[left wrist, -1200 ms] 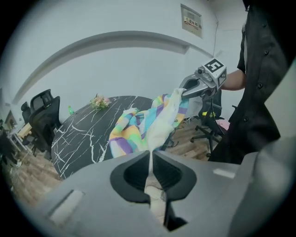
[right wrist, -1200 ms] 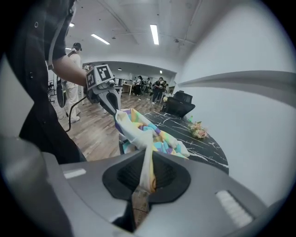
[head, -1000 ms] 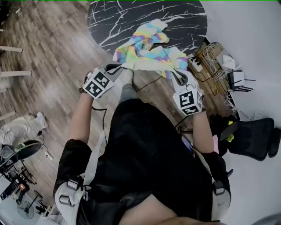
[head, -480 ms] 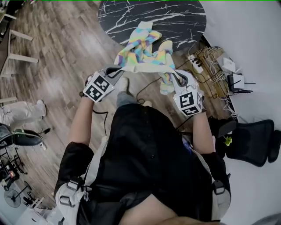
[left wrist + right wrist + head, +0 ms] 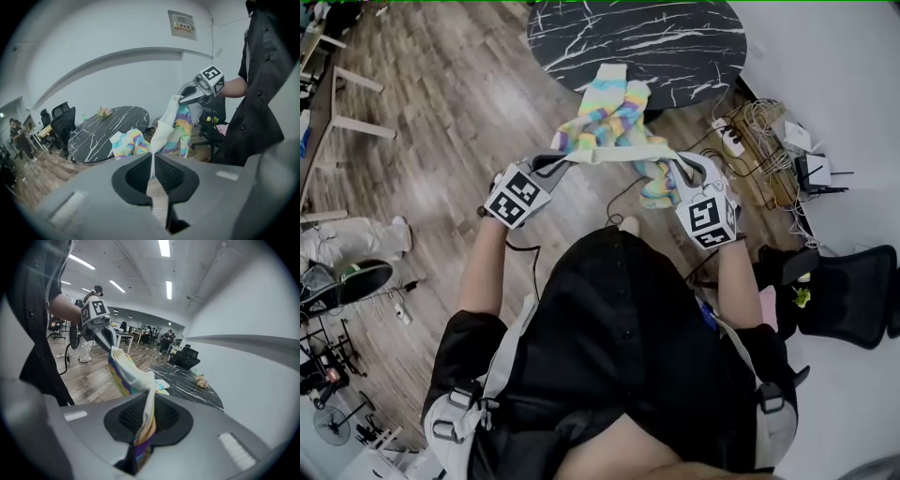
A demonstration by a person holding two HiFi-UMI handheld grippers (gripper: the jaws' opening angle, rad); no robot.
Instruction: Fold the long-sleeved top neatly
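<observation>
Head view, looking steeply down, has the person standing on the wooden floor (image 5: 441,122) just short of the round black marble-patterned table (image 5: 675,37), a gripper in each hand. The left gripper (image 5: 555,165) and the right gripper (image 5: 677,167) hold the pastel rainbow-striped long-sleeved top (image 5: 614,122) up between them, its pale edge stretched almost straight from one to the other. Both pairs of jaws are pinched nearly together on cloth. The left gripper view shows a thin white edge squeezed between the pads, the right gripper view a thicker bunch of striped fabric. The rest of the top hangs off that edge toward the table, and its far end reaches the near rim; I cannot tell whether it rests there. A tangle of cables (image 5: 759,141) lies on the floor to the person's right.
</observation>
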